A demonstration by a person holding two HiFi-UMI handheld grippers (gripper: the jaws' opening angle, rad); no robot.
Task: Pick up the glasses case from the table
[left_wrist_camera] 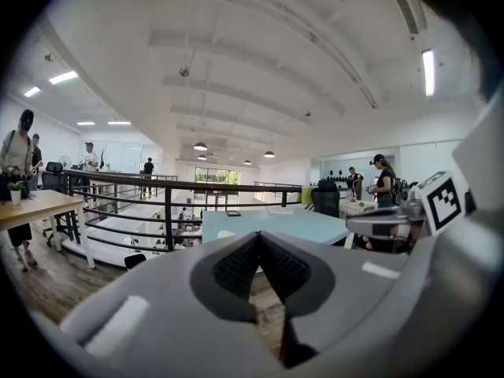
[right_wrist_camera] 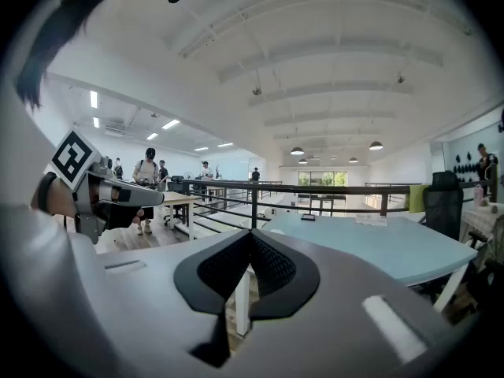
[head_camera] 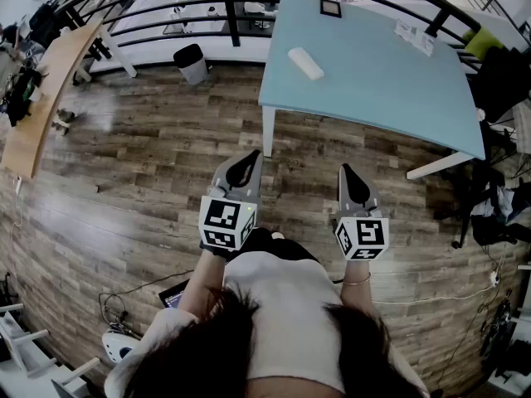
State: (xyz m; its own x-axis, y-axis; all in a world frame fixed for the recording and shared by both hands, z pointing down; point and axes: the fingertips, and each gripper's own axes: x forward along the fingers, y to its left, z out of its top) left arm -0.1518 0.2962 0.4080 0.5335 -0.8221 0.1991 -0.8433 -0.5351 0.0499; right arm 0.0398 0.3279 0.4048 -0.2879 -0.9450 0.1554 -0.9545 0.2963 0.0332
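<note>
We hold the left gripper [head_camera: 246, 166] and the right gripper [head_camera: 350, 179] over the wood floor [head_camera: 124, 181], each with its jaws pressed together on nothing. The white glasses case [head_camera: 304, 63] lies on the pale blue table [head_camera: 390, 81] (near its left edge), well apart from both.

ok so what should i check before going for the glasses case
1. glasses case in sight: ok, lies on the table.
2. left tool open: not ok, jaws together, empty.
3. right tool open: not ok, jaws together, empty.
4. case within reach: not ok, table stands well ahead of both tools.
5. room around case: ok, black frame and paper lie apart from it.
</note>
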